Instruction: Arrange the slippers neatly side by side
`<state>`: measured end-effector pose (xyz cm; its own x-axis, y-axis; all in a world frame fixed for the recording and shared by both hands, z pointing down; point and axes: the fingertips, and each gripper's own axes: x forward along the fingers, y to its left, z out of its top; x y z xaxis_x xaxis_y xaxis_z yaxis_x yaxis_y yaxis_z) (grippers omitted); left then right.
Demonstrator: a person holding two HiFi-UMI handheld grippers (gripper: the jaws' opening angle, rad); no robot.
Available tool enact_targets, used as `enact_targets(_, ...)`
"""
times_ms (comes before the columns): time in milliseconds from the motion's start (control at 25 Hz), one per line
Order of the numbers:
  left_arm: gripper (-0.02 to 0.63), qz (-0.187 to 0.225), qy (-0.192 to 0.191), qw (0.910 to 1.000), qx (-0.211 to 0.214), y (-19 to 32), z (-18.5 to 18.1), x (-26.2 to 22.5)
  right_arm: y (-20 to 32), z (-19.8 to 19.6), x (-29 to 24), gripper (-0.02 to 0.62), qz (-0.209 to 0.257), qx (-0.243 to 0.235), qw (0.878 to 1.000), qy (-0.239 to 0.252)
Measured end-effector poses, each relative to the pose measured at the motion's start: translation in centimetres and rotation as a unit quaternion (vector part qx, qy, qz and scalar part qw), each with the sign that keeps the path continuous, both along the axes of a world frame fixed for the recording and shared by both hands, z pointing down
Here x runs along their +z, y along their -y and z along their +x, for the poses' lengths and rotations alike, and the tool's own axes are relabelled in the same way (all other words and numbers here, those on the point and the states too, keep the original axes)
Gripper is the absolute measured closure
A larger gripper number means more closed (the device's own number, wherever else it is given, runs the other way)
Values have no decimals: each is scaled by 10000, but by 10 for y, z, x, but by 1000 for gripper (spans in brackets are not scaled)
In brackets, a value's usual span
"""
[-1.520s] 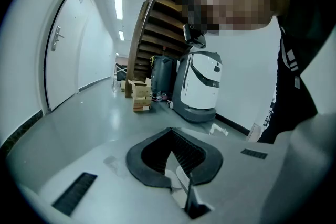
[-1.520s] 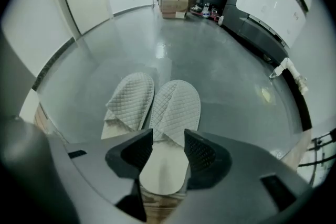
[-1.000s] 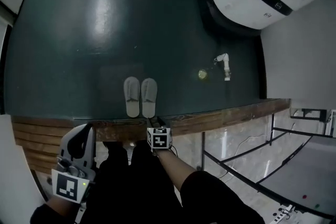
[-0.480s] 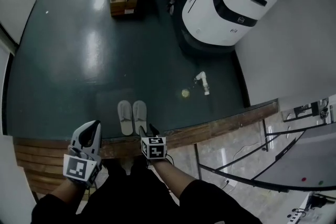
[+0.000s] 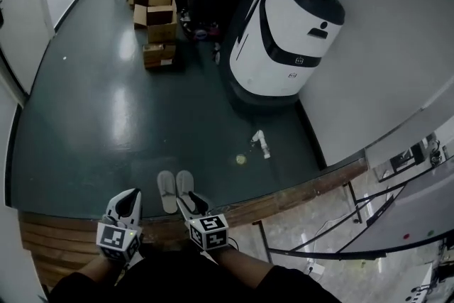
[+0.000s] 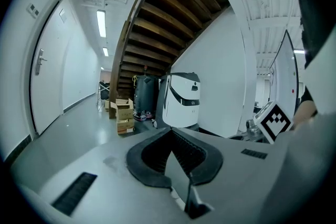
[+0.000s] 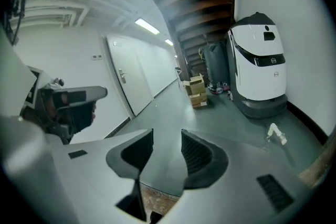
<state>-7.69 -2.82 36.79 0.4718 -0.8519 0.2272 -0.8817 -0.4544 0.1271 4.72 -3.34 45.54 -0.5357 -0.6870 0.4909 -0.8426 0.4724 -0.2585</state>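
Two pale grey slippers (image 5: 175, 191) lie side by side on the dark green floor, toes pointing away, just beyond the wooden step edge (image 5: 284, 199). In the head view my left gripper (image 5: 130, 196) hovers near the left slipper's heel end, and my right gripper (image 5: 193, 201) is close to the right slipper's heel. Along the left gripper's own view its jaws (image 6: 169, 134) meet at the tips with nothing between them. The right gripper (image 7: 167, 147) stands open and empty, aimed down the corridor. Neither gripper view shows the slippers.
A large white and black robot (image 5: 287, 39) stands at the back right by the wall. Cardboard boxes (image 5: 159, 28) are stacked at the far end. A small white object (image 5: 261, 144) and a yellowish ball (image 5: 241, 160) lie to the slippers' right. A metal railing (image 5: 369, 223) runs lower right.
The head view has tilted up, bringing more of the corridor into view and the slippers lower. Both grippers have come up and closer together. The slippers lie as before.
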Motion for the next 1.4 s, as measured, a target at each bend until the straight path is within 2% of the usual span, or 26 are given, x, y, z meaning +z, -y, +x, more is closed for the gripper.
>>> enact_targets(280,606,-31,-137,9998,133,-14,10,-26,-11,-6,-74,434,636,-196,9968,433)
enact_targets(400,606,325,-84,9989,340,-23,17,-47,-18,-18,-117,434,1221,-525,9900,484)
enact_targets(520,606,656,-103,9964,531,-32,23,-73,-33,-37,-152,437,1795,-947,9777,541)
enact_targets(640,606,944,-31,9932,687,-41,28,-98,-44,-50,-179,497,2210,-1177,9667,525)
enact_targets(760,606,1114,90,9903,825,-50,34,-112,-51,-58,-206,592,2785,-1302,9507,405)
enact_targets(800,606,1104,113,9902,853,-51,36,-111,-51,-59,-208,597,2945,-1311,9459,375)
enact_targets(840,606,1060,116,9905,870,-52,38,-108,-51,-59,-206,597,2992,-1296,9445,398)
enact_targets(1040,606,881,-41,9932,765,-50,34,-98,-50,-50,-193,597,2785,-1124,9522,559)
enact_targets(1400,606,892,-44,9923,863,-51,40,-95,-56,-53,-192,597,2827,-1283,9495,453)
